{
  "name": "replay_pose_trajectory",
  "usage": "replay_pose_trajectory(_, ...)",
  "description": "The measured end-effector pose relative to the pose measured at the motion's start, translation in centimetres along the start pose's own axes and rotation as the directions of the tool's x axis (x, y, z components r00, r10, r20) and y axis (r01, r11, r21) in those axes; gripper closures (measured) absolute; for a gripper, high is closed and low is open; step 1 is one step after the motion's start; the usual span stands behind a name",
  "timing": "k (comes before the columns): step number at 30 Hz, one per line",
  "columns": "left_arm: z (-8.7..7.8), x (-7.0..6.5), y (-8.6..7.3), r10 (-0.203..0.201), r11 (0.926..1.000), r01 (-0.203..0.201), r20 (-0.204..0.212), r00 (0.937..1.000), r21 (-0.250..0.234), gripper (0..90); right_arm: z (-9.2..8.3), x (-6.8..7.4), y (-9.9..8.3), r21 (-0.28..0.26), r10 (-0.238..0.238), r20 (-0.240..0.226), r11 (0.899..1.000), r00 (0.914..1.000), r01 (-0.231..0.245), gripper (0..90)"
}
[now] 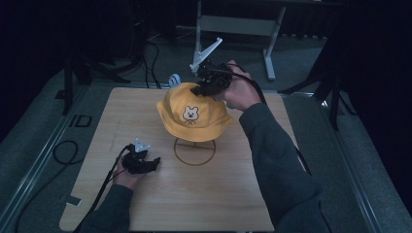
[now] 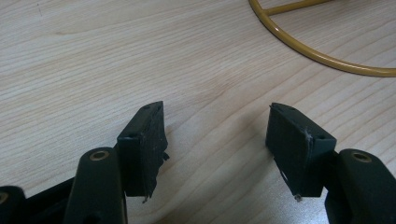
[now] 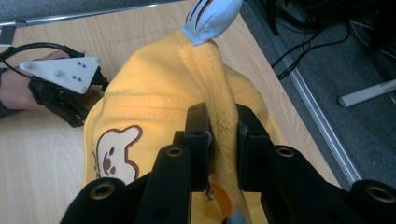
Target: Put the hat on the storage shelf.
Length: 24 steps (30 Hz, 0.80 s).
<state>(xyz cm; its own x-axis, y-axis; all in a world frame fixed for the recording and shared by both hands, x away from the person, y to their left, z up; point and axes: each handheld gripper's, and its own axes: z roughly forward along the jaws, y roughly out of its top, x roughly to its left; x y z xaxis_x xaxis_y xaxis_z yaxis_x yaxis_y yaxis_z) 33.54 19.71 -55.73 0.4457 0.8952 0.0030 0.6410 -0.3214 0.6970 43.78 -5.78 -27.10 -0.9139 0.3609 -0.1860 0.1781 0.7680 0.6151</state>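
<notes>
Hat: the yellow bucket hat (image 1: pixel 194 112) sits on top of a wire stand, a little past the middle of the table toward twelve o'clock; its bear face (image 1: pixel 191 114) looks back toward six o'clock, at me.
Hat crown: I have a fold of the crown (image 3: pixel 223 122) pinched up into a ridge; the stitched seam runs straight through my grip.
Hat ear: a pale blue ear (image 3: pixel 211 17) sticks up from the hat at twelve o'clock in the right gripper view; from above it shows at the hat's eleven o'clock edge.
My right gripper: my right gripper (image 1: pixel 206 87) comes onto the crown from the hat's one o'clock side; both pads press the yellow fabric tight between them, so I am gripping the hat.
My right hand: my right hand (image 1: pixel 239 92) wraps the body of that gripper, the sleeve running down toward five o'clock.
Stand: the gold ring base (image 1: pixel 194 152) lies flat on the wood at the hat's six o'clock, partly under the brim.
My left gripper: my left gripper (image 1: pixel 141 162) rests low over the table at the ring's nine o'clock, near it but apart; its fingers (image 2: pixel 142 144) stand wide apart with bare wood between them, holding nothing.
Table: the light wooden table (image 1: pixel 228 194) carries all of it.
</notes>
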Motion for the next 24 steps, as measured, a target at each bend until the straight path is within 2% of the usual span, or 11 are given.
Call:
replay_pose_trajectory(8,0.0,0.0,0.0,0.001,1.0,-0.001,0.002,1.0,0.003,38.2,1.5,0.6,0.0,0.041,-0.017,-0.006,0.999,0.9998,0.017,78.1)
replay_pose_trajectory(13,0.0,0.0,0.0,0.0,1.0,0.0,0.0,1.0,0.003,38.1,1.7,0.4,-0.2,0.058,-0.001,-0.021,0.998,0.9998,0.002,75.1)
replay_pose_trajectory(14,0.0,0.0,0.0,0.0,1.0,0.0,0.0,1.0,0.002,38.1,1.7,0.4,-0.2,0.059,-0.001,-0.028,0.998,0.9996,0.003,71.7)
replay_pose_trajectory(17,0.0,0.0,0.0,-0.001,1.0,0.001,-0.001,1.0,0.002,38.1,1.7,0.5,-0.2,0.073,0.002,-0.052,0.997,0.9986,0.002,52.9)
replay_pose_trajectory(19,0.0,0.0,0.0,0.0,1.0,0.0,-0.001,1.0,0.003,38.1,1.6,0.5,-0.3,0.096,0.01,-0.043,0.995,0.999,-0.006,46.6)
replay_pose_trajectory(24,0.0,0.0,0.0,0.0,1.0,0.0,-0.001,1.0,0.001,38.1,0.8,0.3,-0.5,0.099,0.02,-0.019,0.995,0.9996,-0.018,36.1)
